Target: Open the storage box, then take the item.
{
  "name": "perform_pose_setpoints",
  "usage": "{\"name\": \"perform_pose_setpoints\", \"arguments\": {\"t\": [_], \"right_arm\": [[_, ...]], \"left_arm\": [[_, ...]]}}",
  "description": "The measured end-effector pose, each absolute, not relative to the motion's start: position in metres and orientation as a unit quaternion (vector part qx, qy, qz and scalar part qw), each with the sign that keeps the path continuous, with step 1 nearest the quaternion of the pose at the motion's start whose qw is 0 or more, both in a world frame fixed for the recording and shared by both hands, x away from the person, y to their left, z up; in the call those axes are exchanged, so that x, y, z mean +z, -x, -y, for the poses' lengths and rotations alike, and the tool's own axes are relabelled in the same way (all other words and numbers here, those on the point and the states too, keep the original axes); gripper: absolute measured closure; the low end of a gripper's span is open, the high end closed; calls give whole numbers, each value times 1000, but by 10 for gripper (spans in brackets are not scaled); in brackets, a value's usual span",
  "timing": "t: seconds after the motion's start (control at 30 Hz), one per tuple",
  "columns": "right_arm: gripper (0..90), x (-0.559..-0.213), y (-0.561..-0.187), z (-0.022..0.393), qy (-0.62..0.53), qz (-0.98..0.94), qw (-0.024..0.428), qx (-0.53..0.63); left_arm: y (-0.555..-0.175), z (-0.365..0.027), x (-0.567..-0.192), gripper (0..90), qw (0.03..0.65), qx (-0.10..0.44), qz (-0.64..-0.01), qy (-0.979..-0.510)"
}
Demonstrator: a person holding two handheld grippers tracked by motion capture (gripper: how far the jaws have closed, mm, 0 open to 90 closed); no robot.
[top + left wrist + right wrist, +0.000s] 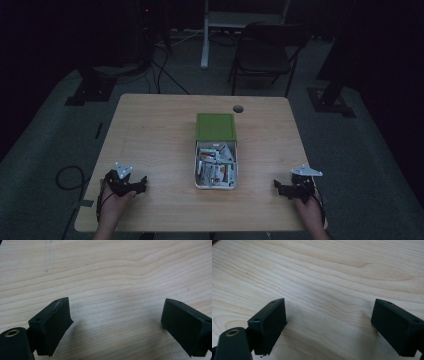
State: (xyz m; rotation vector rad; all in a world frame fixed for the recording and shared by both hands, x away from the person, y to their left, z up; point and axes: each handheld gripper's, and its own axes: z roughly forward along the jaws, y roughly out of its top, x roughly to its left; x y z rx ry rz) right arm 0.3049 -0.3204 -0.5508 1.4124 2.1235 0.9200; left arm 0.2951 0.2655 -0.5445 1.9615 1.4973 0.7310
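The wooden table (150,145) spreads pale and grained under me, its near edge at my forearms; on it, right of the middle, stands the box (215,170), a white tray open at the top and nearer me, with its green lid (215,126) lying flat just behind it, touching its far end; the tray is packed with small packets (216,167), white, red and green, jumbled so that I cannot tell one from another in the dim light; the box sits between my two hands, well apart from each; my left gripper (142,182) rests low at the near left corner, its jaws spread wide with bare wood between them; my right gripper (277,186) rests at the near right corner, its jaws spread just as wide, likewise over bare wood; both point inward toward the box.
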Motion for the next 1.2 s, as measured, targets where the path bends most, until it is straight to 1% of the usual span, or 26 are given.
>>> {"name": "perform_pose_setpoints", "arguments": {"t": [0.1, 0.27, 0.4, 0.6, 0.97, 1.13, 1.2], "right_arm": [[132, -551, -305, 320, -509, -765, 213, 332], [130, -551, -306, 320, -506, -767, 212, 333], [125, -551, -305, 319, -507, -767, 212, 332], [111, -548, -302, 317, -500, -779, 199, 323], [111, -547, -302, 316, -494, -787, 192, 316], [114, -544, -300, 317, -503, -783, 174, 321], [115, -544, -300, 317, -505, -782, 173, 321]], "left_arm": [[-297, -266, -545, 96, 281, 270, -567, -726], [-299, -264, -546, 97, 290, 244, -583, -718], [-299, -264, -546, 95, 290, 245, -584, -718], [-300, -263, -546, 89, 288, 245, -588, -715], [-301, -262, -546, 81, 285, 245, -591, -713], [-301, -262, -546, 81, 286, 245, -591, -713], [-301, -262, -546, 81, 285, 245, -591, -713]]}}
